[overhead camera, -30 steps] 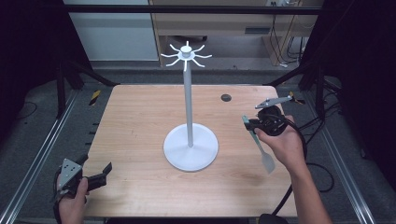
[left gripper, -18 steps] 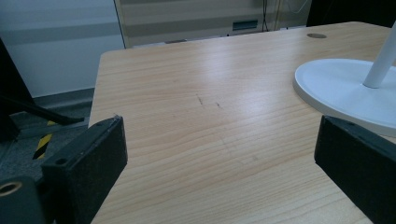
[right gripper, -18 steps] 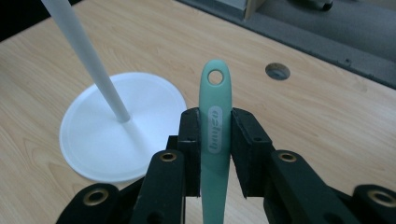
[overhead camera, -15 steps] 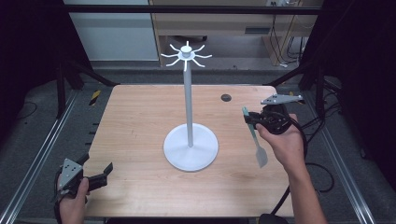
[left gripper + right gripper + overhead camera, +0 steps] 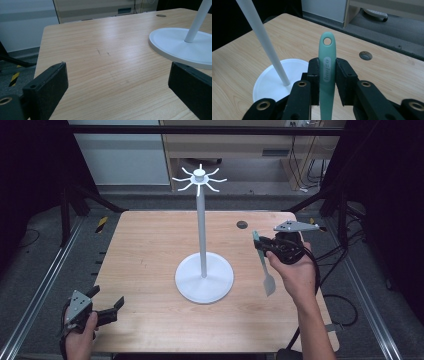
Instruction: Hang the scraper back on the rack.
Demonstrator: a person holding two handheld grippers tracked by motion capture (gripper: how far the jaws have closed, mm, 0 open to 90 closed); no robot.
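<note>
A white stand rises mid-table: round base (image 5: 204, 280), thin pole, a ring of hooks (image 5: 199, 177) on top. My right gripper (image 5: 264, 246) hovers right of the pole, shut on a teal spatula (image 5: 263, 265) whose grey blade hangs down over the table. In the right gripper view the handle (image 5: 327, 57), with a hole at its end, stands upright between the pads of that gripper (image 5: 327, 72), with the pole (image 5: 263, 37) off to the left. My left gripper (image 5: 107, 309) rests at the table's near left corner, open, with bare wood between its jaws (image 5: 117, 80).
A small round grommet hole (image 5: 242, 224) sits in the far right of the wooden table (image 5: 150, 250). The stand's base (image 5: 180, 47) lies ahead and right of the left gripper. Metal rails run along both table sides. A cable trails from the right gripper.
The right gripper and the spatula have drifted slightly left toward the stand, and the blade now hangs straighter. The left gripper has stayed put.
</note>
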